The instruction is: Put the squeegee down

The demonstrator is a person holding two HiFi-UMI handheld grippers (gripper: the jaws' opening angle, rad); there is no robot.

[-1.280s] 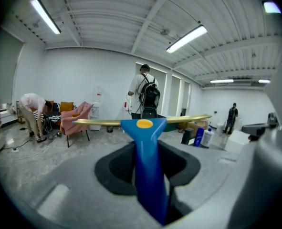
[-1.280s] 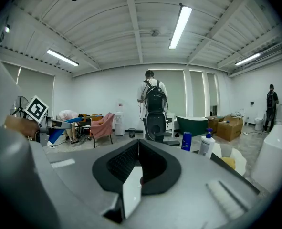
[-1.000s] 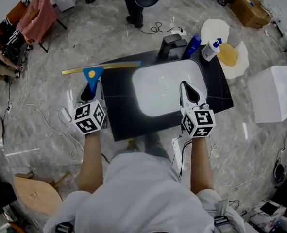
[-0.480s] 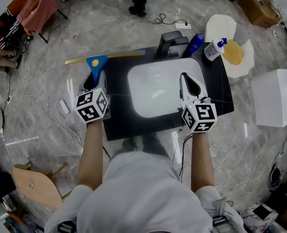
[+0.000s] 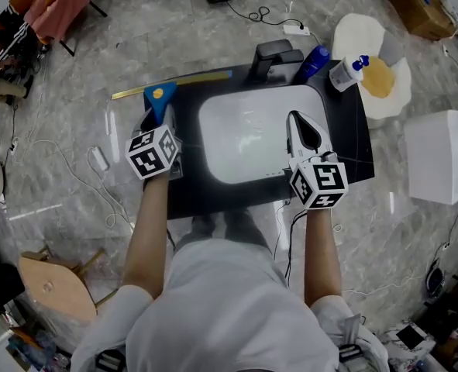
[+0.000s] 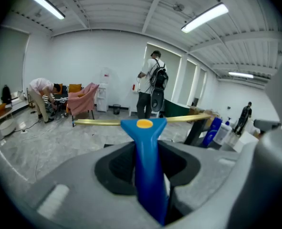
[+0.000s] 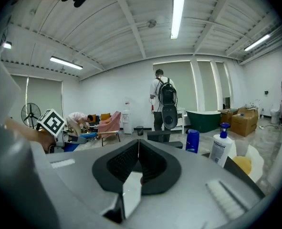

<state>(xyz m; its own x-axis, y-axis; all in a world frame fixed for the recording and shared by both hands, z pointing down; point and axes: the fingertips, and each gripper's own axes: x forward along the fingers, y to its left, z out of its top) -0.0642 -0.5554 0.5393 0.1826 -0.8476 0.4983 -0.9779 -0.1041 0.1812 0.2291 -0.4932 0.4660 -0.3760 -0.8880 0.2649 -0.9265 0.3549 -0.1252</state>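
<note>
The squeegee [image 5: 160, 95] has a blue handle and a long brass blade [image 5: 174, 82]. My left gripper [image 5: 156, 119] is shut on the handle and holds it over the left edge of the black counter [image 5: 345, 149]. The blade reaches from above the floor to the counter's back left corner. In the left gripper view the handle [image 6: 148, 171] runs up between the jaws of the left gripper [image 6: 148, 144], with the blade [image 6: 98, 122] lying crosswise beyond. My right gripper [image 5: 296, 122] hovers over the white sink basin [image 5: 244, 134]. In its own view the right gripper [image 7: 138, 147] is shut with nothing in it.
A black faucet [image 5: 272, 56], a blue bottle [image 5: 311, 62] and a white pump bottle [image 5: 345, 74] stand at the counter's back. A white box [image 5: 444, 155] is on the right, cables [image 5: 97, 161] lie on the floor at left. A person [image 6: 152, 85] stands beyond the counter.
My left gripper has carried the squeegee lower and closer to the counter's left edge. The right gripper has drifted slightly over the basin, still shut.
</note>
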